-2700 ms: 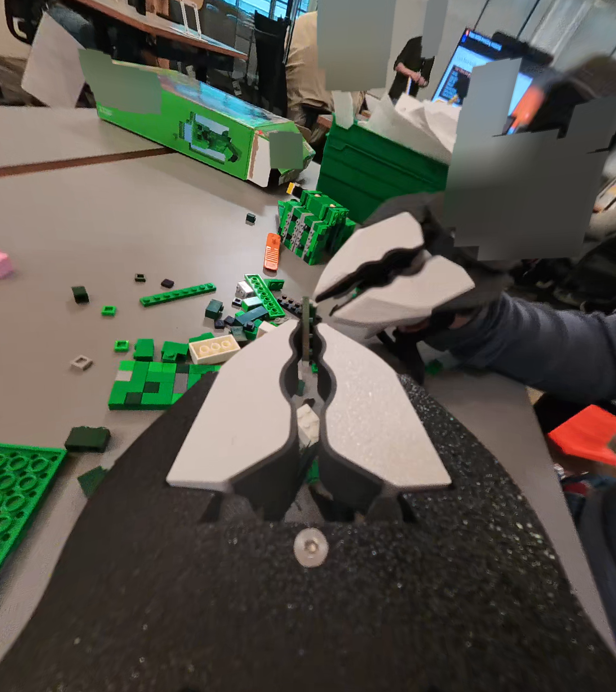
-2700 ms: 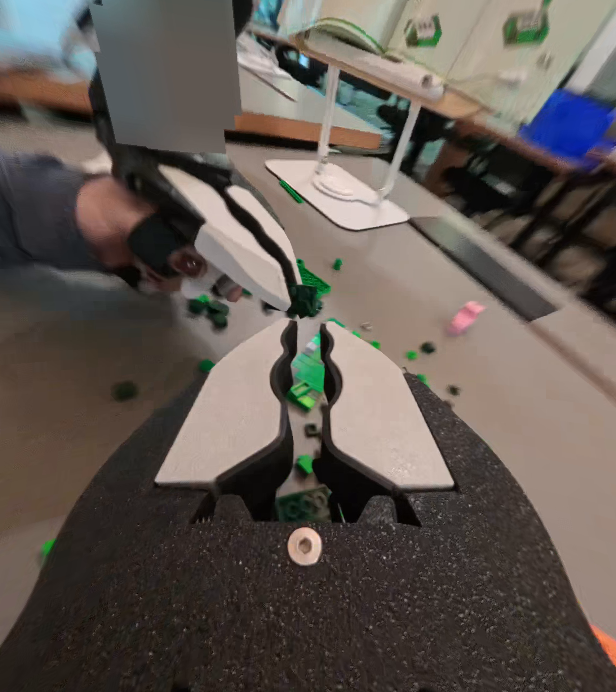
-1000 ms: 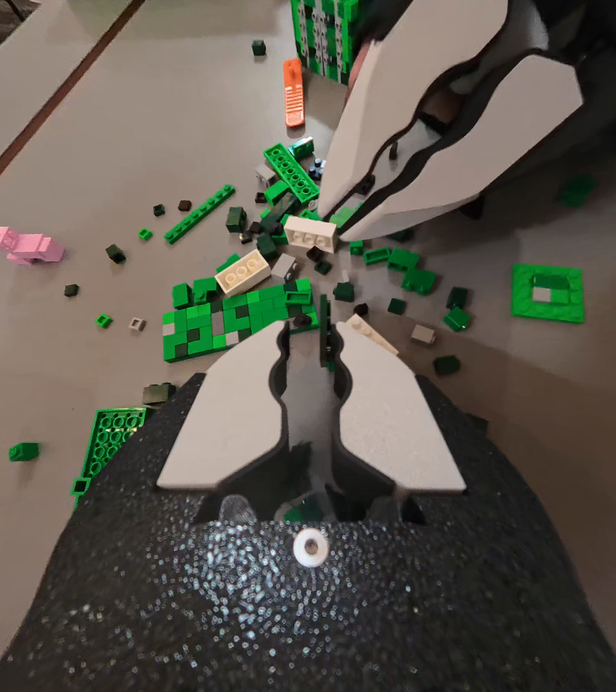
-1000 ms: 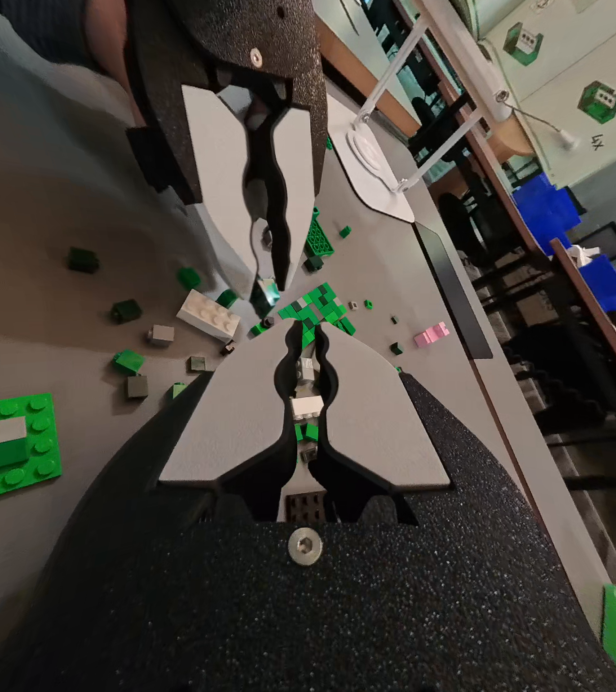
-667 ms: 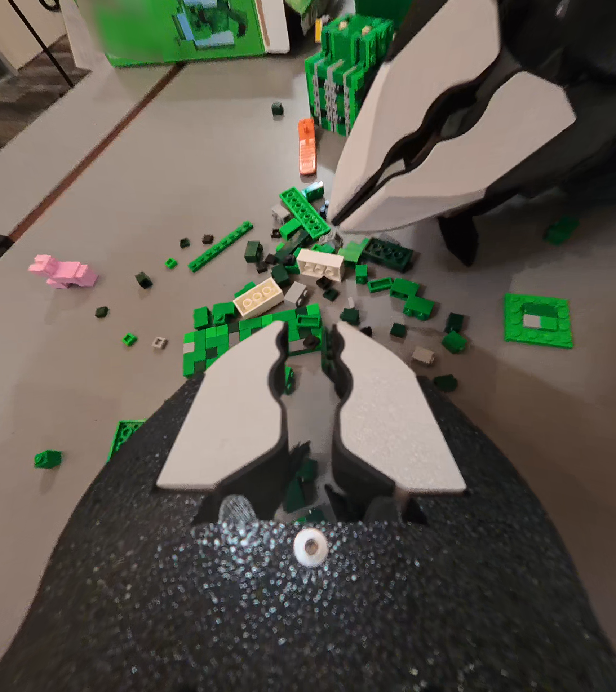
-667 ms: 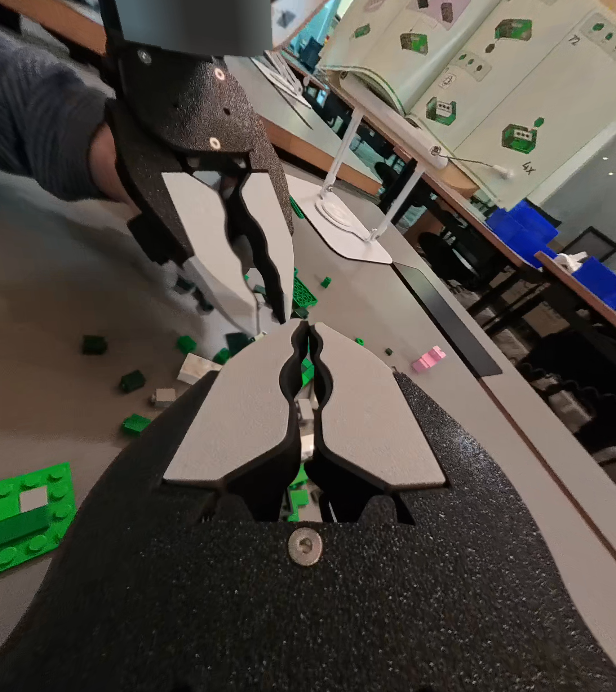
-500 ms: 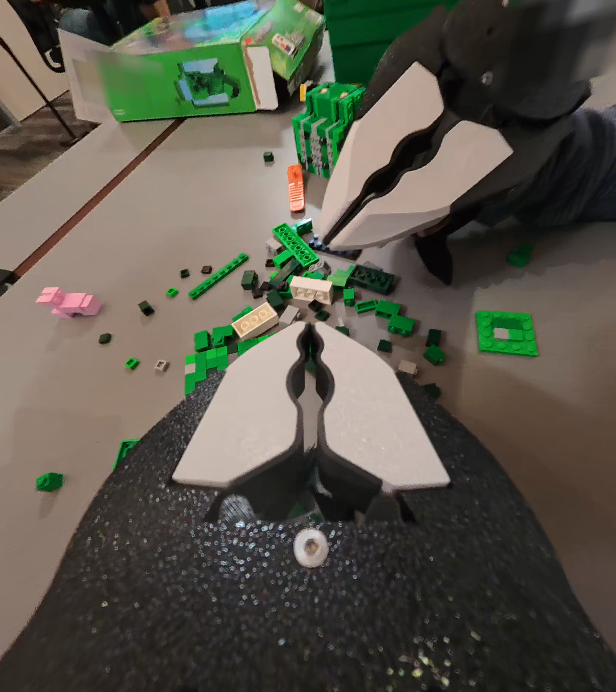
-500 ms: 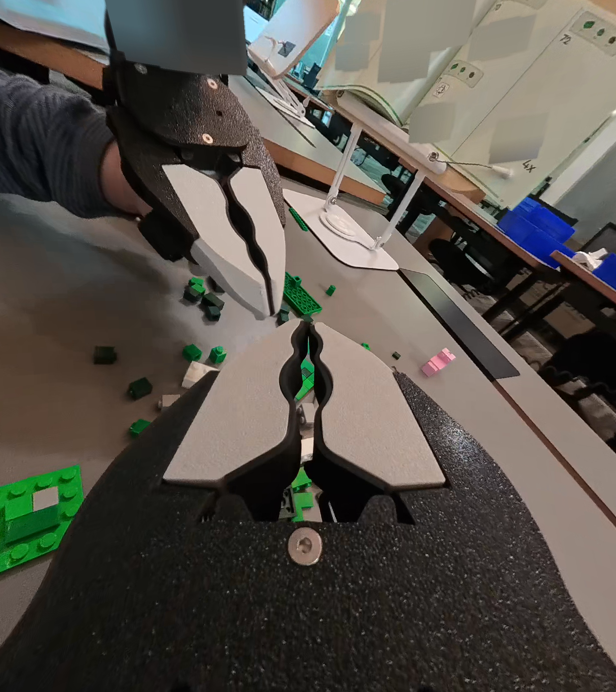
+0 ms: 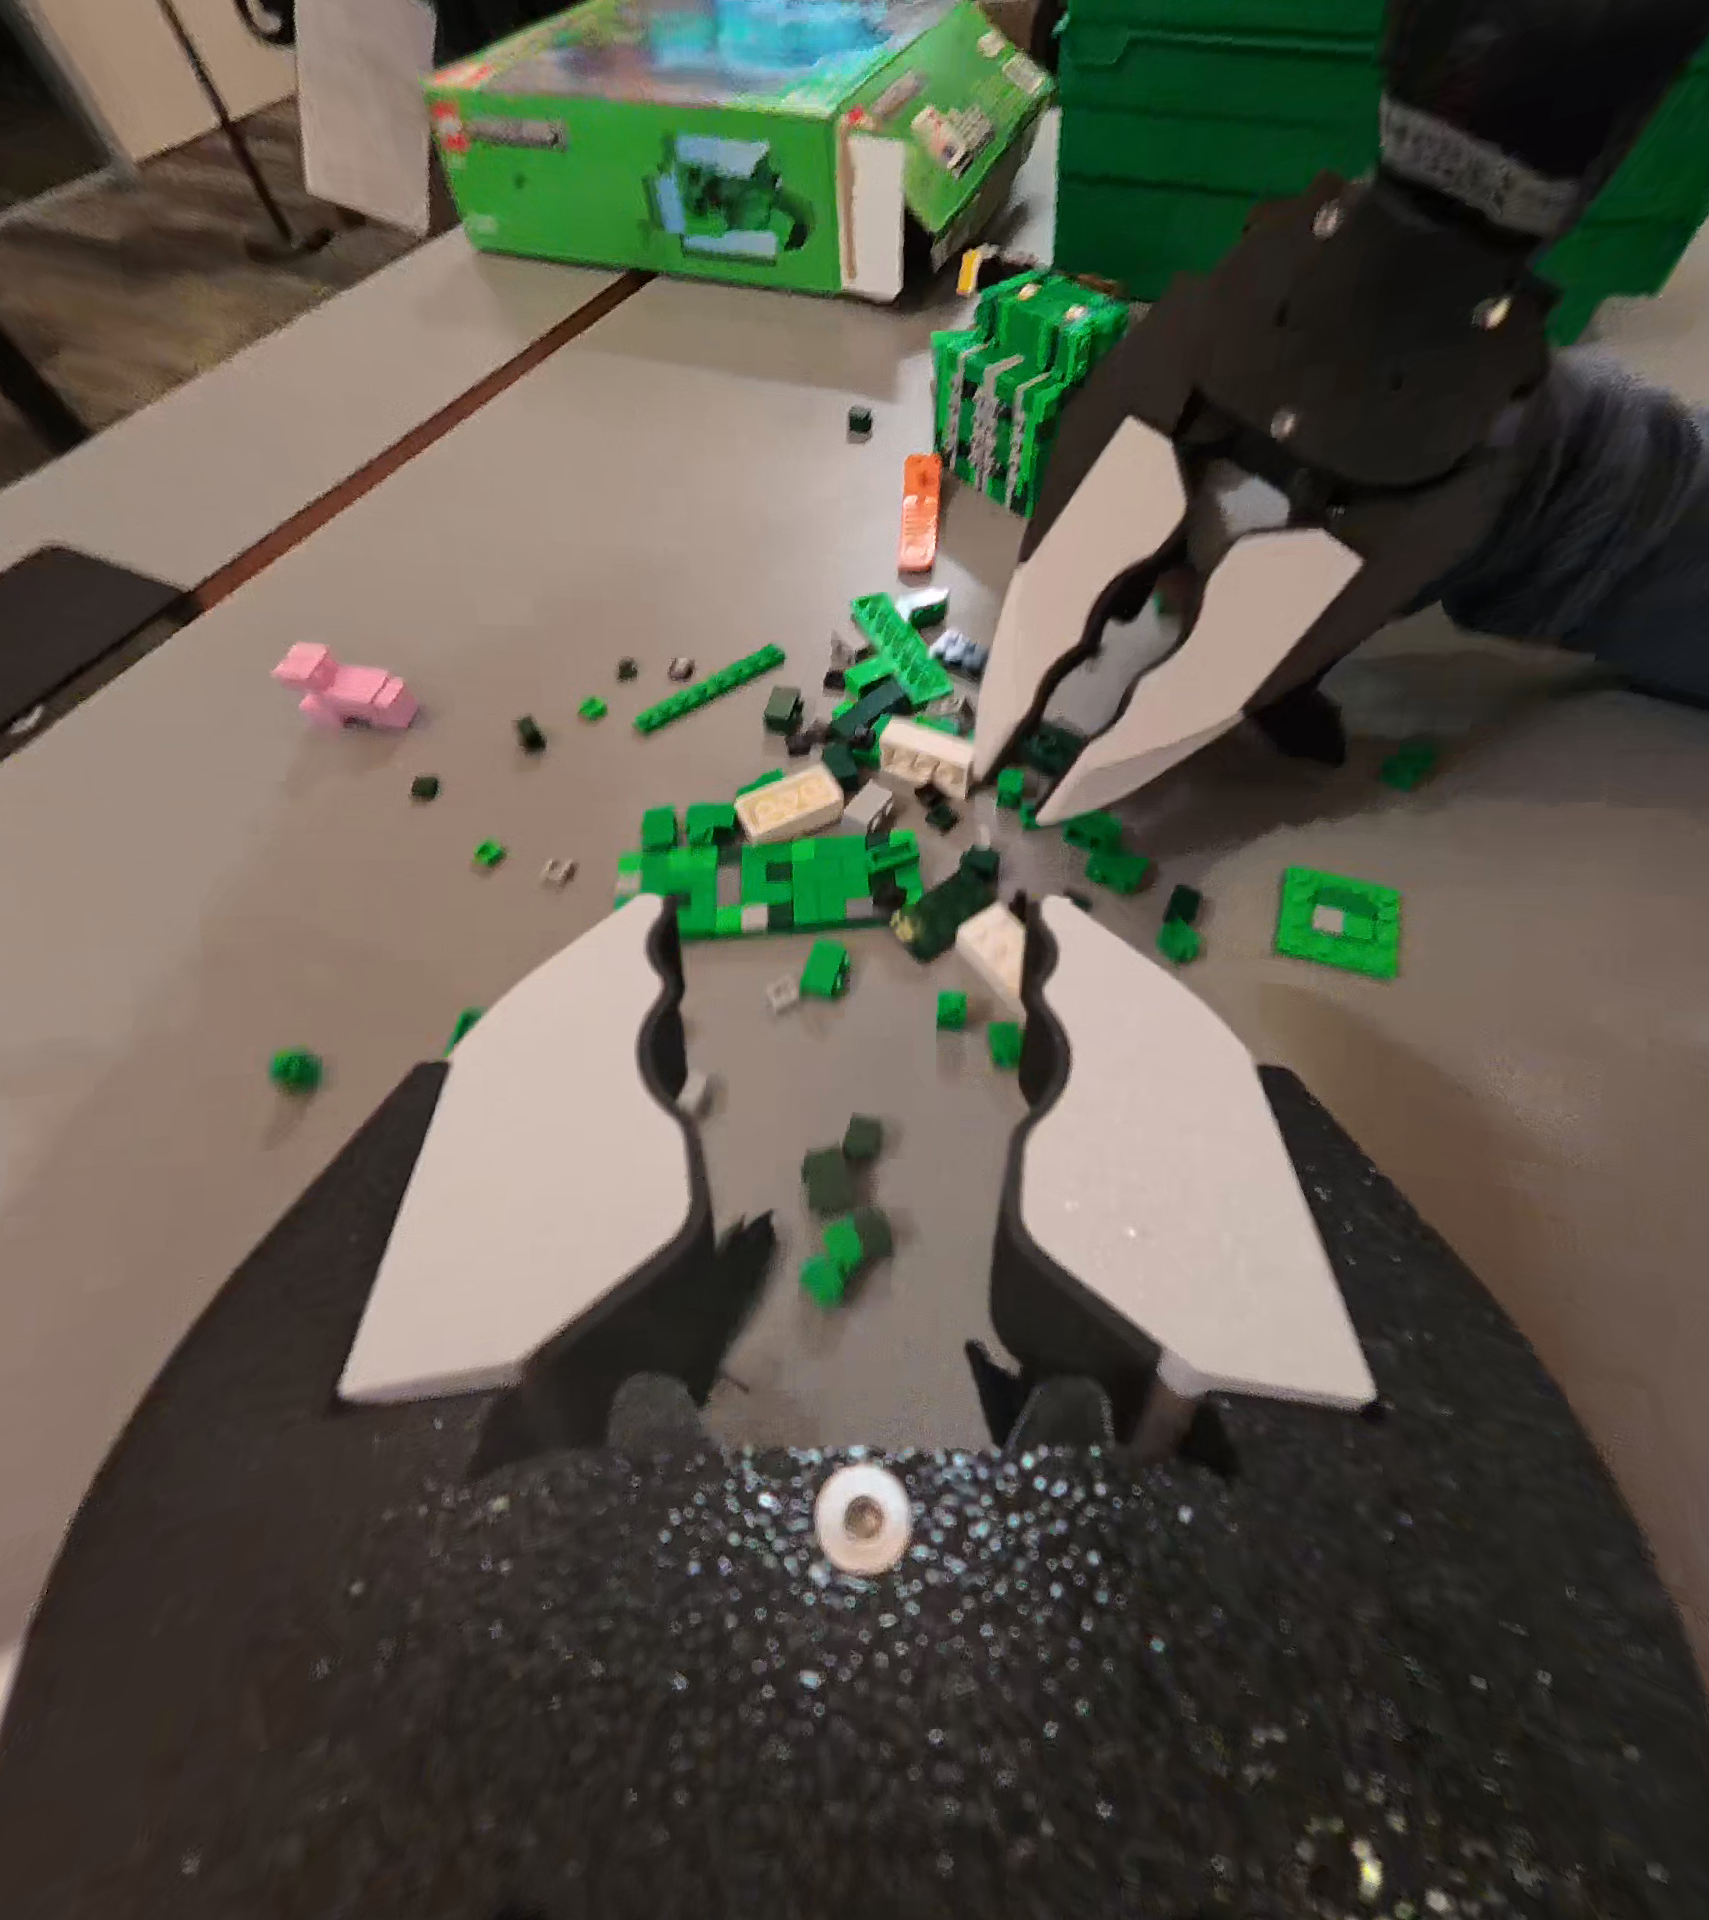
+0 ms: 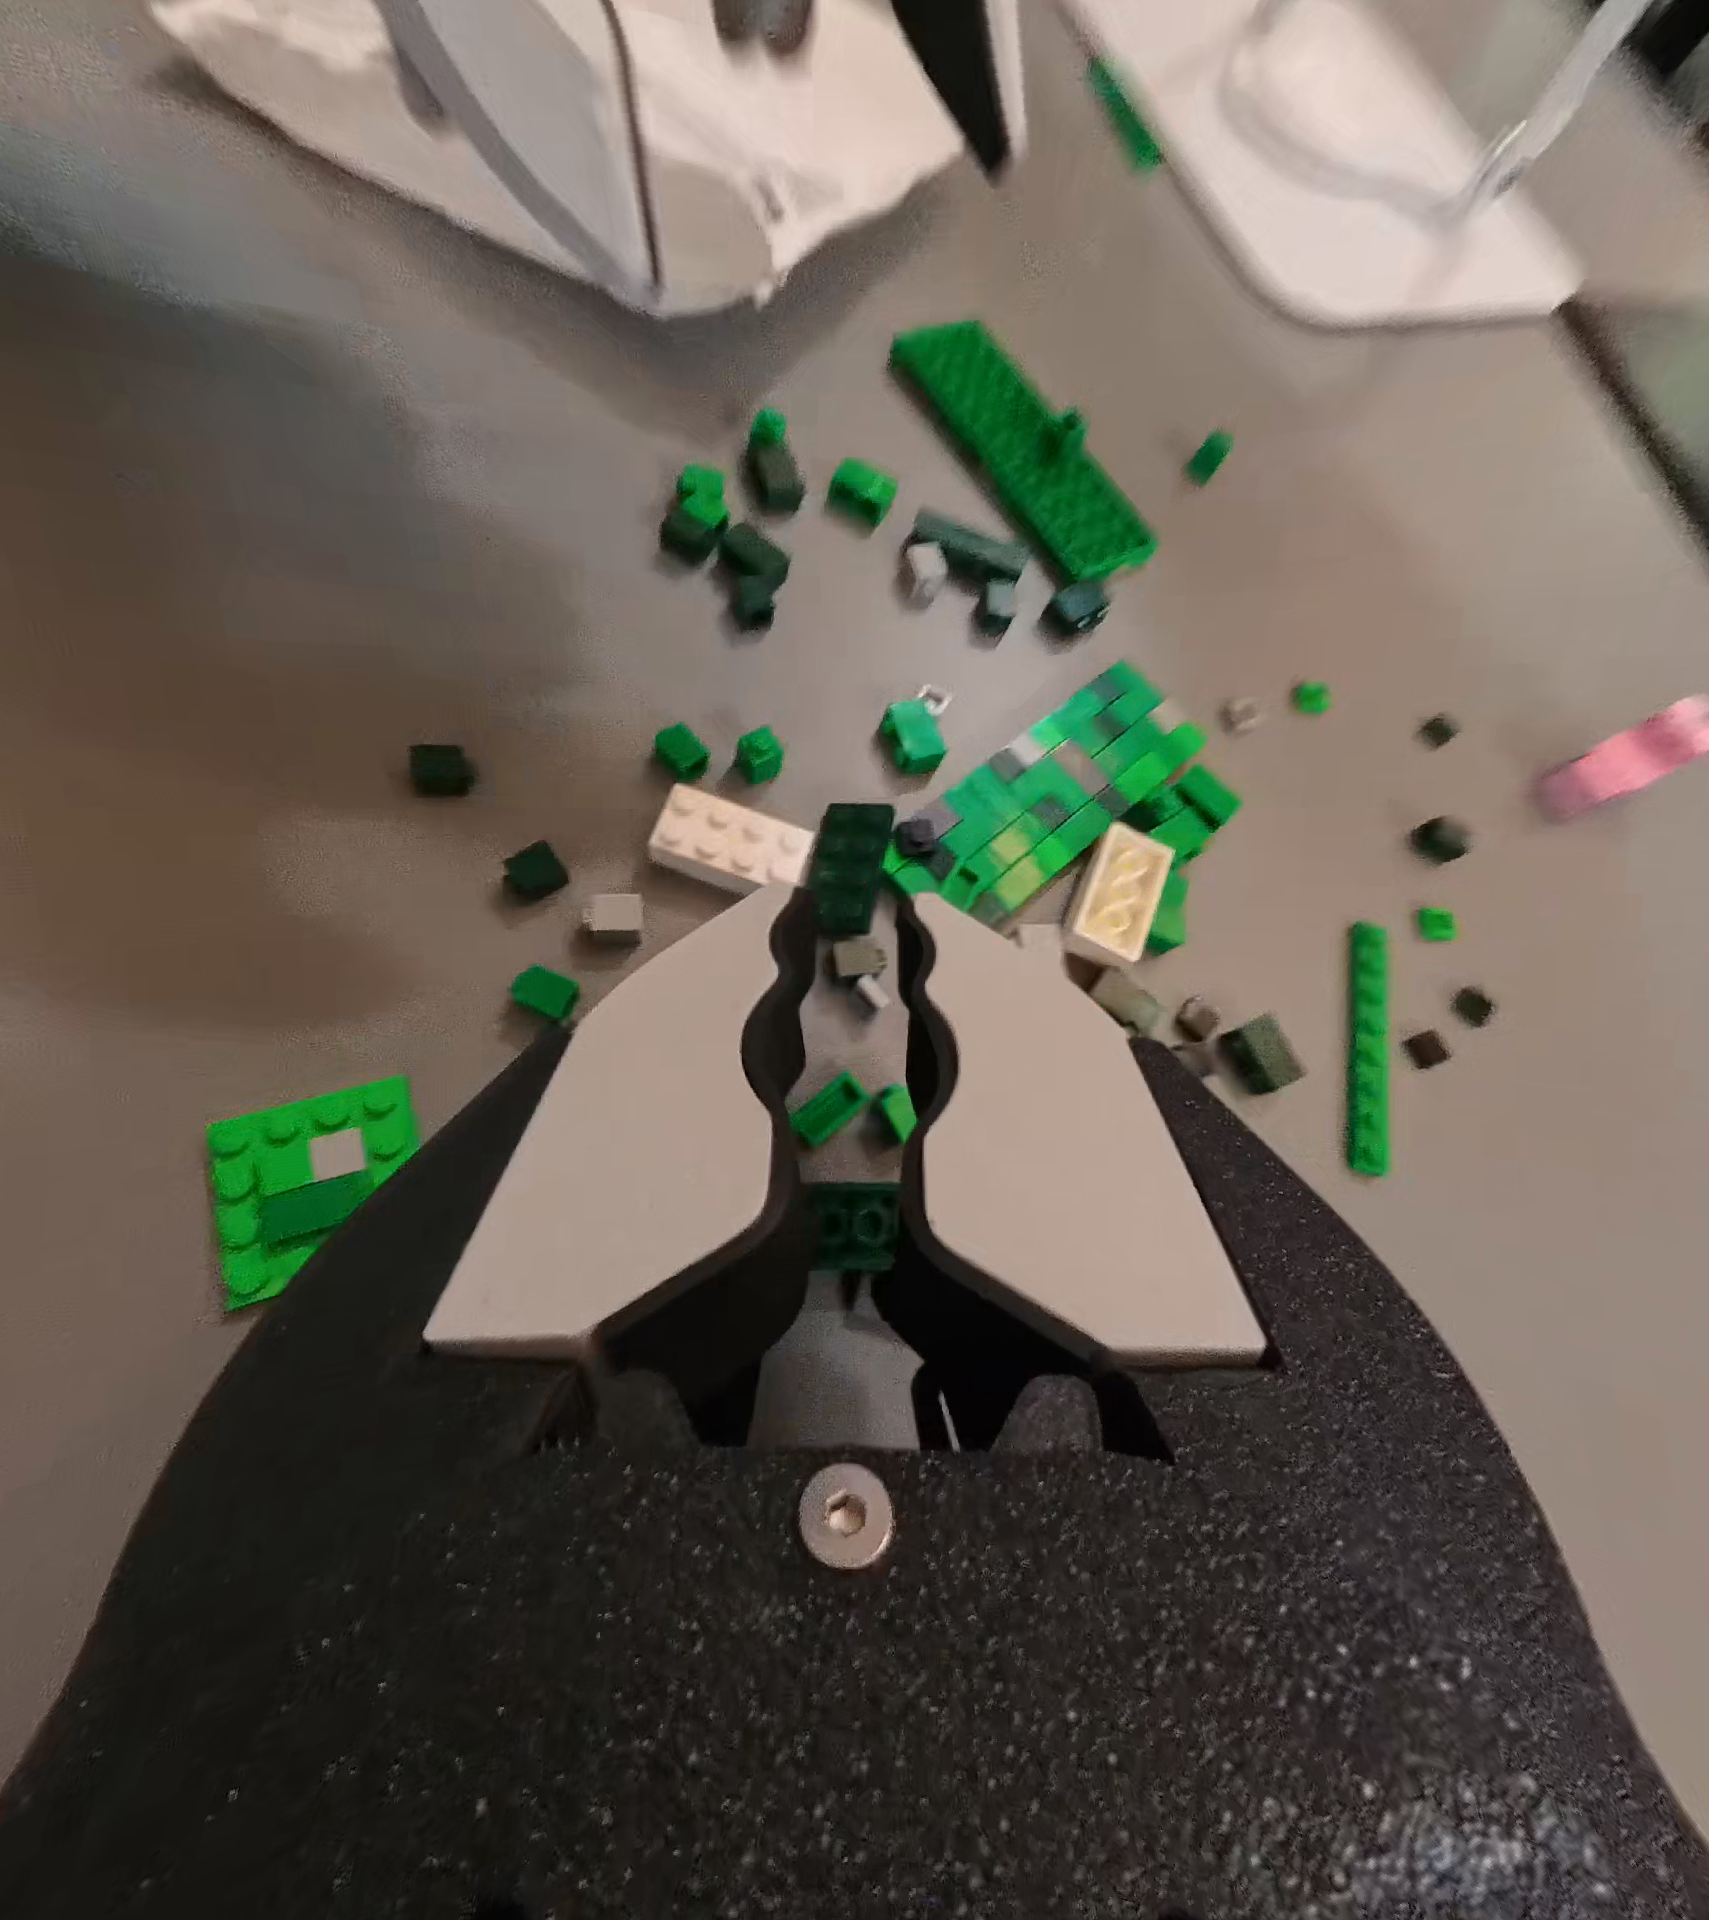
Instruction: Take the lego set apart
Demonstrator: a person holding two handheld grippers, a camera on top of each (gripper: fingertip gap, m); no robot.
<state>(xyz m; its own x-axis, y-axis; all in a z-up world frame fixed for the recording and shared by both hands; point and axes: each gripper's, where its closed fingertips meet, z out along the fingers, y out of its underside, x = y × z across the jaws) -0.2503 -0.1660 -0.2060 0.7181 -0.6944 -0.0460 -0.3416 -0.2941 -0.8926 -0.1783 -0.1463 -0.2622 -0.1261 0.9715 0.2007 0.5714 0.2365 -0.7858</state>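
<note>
Loose lego pieces lie scattered on the grey table [image 9: 206,935]. A flat green mosaic plate [image 9: 777,883] [image 10: 1058,800] lies in the middle, with white bricks [image 9: 923,758] [image 10: 725,836] beside it. A built green block [image 9: 1021,395] stands at the back. My left gripper [image 9: 850,920] is wide open and empty above the near edge of the pile. My right gripper [image 9: 1021,795] [image 10: 852,904] points down into the pile, jaws partly open. A dark green plate [image 10: 852,852] lies at its tips, and I cannot tell whether they touch it.
An orange brick separator [image 9: 921,514], a pink pig figure [image 9: 341,691] [image 10: 1639,764], a green square plate [image 9: 1338,920] [image 10: 310,1174] and a long green plate [image 10: 1021,457] lie around the pile. A green box [image 9: 725,156] and green crate [image 9: 1214,135] stand behind. About 10 cm separates my left fingertips from my right. From my right tips it is roughly 20 cm to the orange brick separator [image 9: 921,514]; from my left, 30 cm.
My left gripper has gone from shut to wide open. My right gripper has tipped down onto the pile and opened partway.
</note>
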